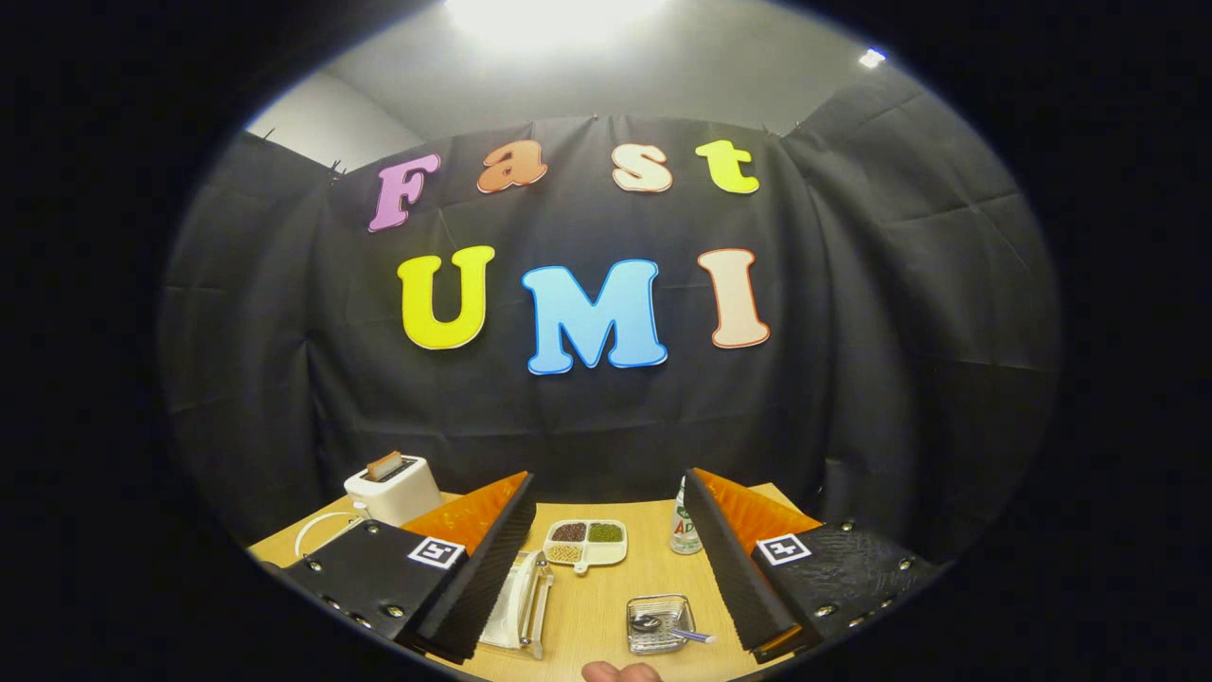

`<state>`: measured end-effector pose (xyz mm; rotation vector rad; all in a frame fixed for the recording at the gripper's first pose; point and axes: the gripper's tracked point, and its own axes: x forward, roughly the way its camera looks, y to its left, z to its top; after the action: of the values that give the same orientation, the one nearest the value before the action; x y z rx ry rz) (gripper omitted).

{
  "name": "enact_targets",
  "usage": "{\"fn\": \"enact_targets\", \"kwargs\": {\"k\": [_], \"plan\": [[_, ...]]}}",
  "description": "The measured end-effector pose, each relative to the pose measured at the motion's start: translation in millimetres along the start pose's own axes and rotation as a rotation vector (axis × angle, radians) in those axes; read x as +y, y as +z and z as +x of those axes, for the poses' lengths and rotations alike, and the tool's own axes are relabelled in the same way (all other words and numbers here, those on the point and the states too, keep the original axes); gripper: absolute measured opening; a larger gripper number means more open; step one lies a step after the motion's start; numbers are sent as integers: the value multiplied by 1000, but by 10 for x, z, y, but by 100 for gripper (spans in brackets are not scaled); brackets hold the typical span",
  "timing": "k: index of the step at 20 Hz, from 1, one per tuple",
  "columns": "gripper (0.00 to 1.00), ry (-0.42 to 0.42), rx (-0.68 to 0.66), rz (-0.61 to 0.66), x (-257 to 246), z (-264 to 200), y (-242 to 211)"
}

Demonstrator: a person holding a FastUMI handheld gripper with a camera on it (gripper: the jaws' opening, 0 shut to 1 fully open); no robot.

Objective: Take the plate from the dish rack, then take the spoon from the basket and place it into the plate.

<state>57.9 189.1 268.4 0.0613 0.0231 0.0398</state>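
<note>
My gripper [606, 568] is open, its two fingers spread wide above the wooden table [606, 597] with nothing between them. Below and between the fingers, close to the right one, sits a small metal wire basket [657, 623] with a spoon [674, 629] lying in it, its handle sticking out toward the right finger. Beside the left finger stands a dish rack [532, 606] holding a white plate [504, 606] on edge, partly hidden by that finger.
A white divided dish [586, 544] with grains and beans lies beyond the basket. A white toaster [392, 488] with bread in it stands at the back left, its cord beside it. A bottle [684, 526] stands by the right finger. A fingertip [620, 672] shows at the near table edge.
</note>
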Motion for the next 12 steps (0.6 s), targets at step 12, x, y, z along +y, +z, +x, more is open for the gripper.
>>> {"fn": "enact_targets", "kwargs": {"k": [12], "plan": [[97, 106, 447, 97, 914, 491, -621]]}}
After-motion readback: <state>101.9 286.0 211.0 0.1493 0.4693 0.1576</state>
